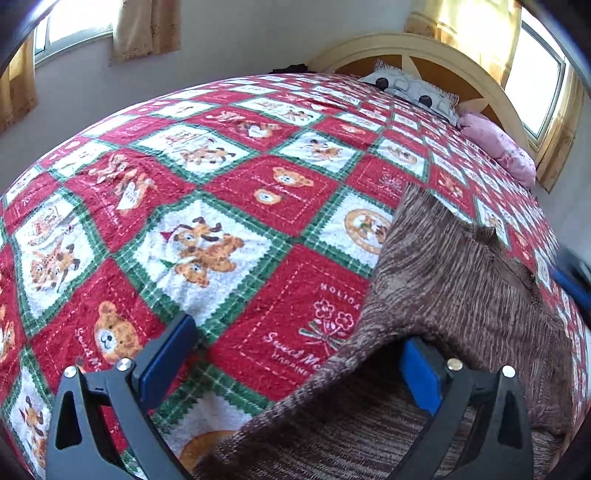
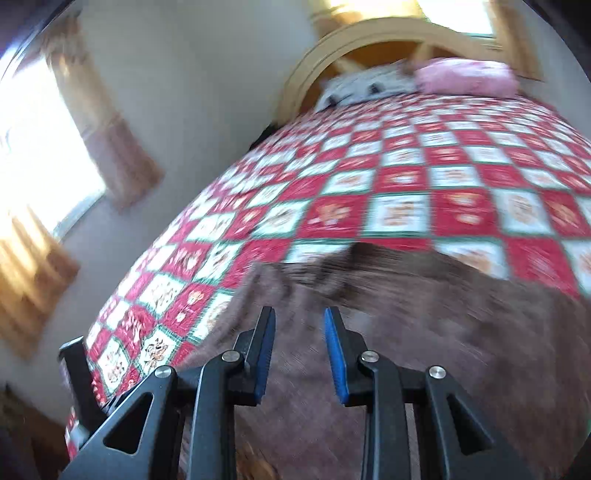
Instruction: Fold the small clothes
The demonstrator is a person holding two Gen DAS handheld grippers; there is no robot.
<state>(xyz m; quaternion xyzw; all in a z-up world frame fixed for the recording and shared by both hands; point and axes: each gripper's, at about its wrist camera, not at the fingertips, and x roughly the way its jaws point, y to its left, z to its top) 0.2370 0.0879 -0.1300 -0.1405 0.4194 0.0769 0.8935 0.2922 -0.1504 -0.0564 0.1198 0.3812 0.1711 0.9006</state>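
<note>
A brown knitted garment (image 1: 461,288) lies on the red, white and green quilt (image 1: 207,206) at the near right. My left gripper (image 1: 295,354) is wide open at the garment's left edge. Its right finger (image 1: 421,373) sits under a raised fold of the cloth; its left finger (image 1: 166,358) is over bare quilt. In the blurred right wrist view the garment (image 2: 461,332) spreads below and ahead. My right gripper (image 2: 299,347) is open and empty above the garment, jaws a small gap apart. The left gripper's body (image 2: 77,376) shows at the lower left.
The quilt (image 2: 406,177) covers the whole bed. A patterned pillow (image 1: 413,90) and a pink pillow (image 1: 498,144) lie by the cream headboard (image 1: 424,51). Curtained windows stand on the left wall (image 1: 74,26) and behind the headboard (image 1: 535,85).
</note>
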